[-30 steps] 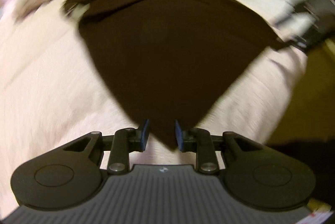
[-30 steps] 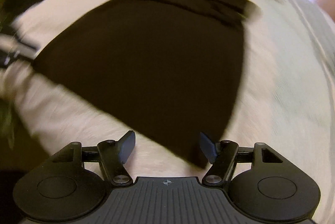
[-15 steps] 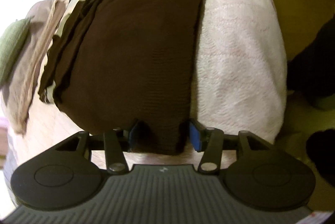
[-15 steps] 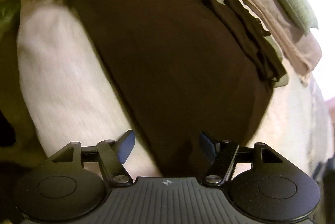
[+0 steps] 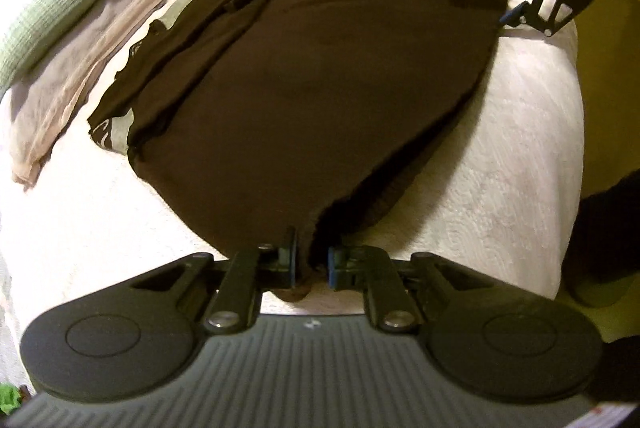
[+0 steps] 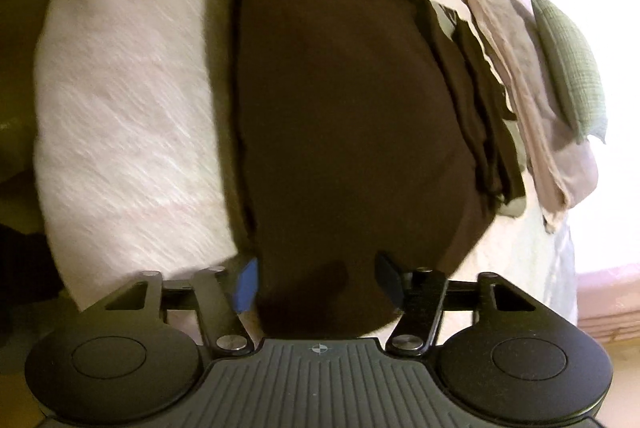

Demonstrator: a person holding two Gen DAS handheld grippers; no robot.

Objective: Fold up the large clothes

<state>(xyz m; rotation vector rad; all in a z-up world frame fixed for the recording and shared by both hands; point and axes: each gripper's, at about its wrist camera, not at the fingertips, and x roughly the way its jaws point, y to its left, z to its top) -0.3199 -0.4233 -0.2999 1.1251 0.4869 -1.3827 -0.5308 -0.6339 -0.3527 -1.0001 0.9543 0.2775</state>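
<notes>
Nearest in the left wrist view, the left gripper (image 5: 311, 263) has just drawn its jaws nearly together, and its blue pads pinch a gathered corner of the large dark brown knit garment (image 5: 320, 99), with a small tuft of cloth poking out below them. In the right wrist view, the right gripper (image 6: 316, 282) stands with its jaws about half spread after closing in; another near corner of the same garment lies between them, and whether the pads already press on it cannot be told. From both corners the brown garment spreads away flat over the cream textured bedspread (image 5: 500, 155). At its far side lies rumpled dark cloth with a grey printed patch (image 5: 116, 131); the pale lettering there is too small to read. Beyond that lie folded beige-grey cloths (image 5: 80, 67), and farthest a green woven cushion (image 5: 52, 15).
</notes>
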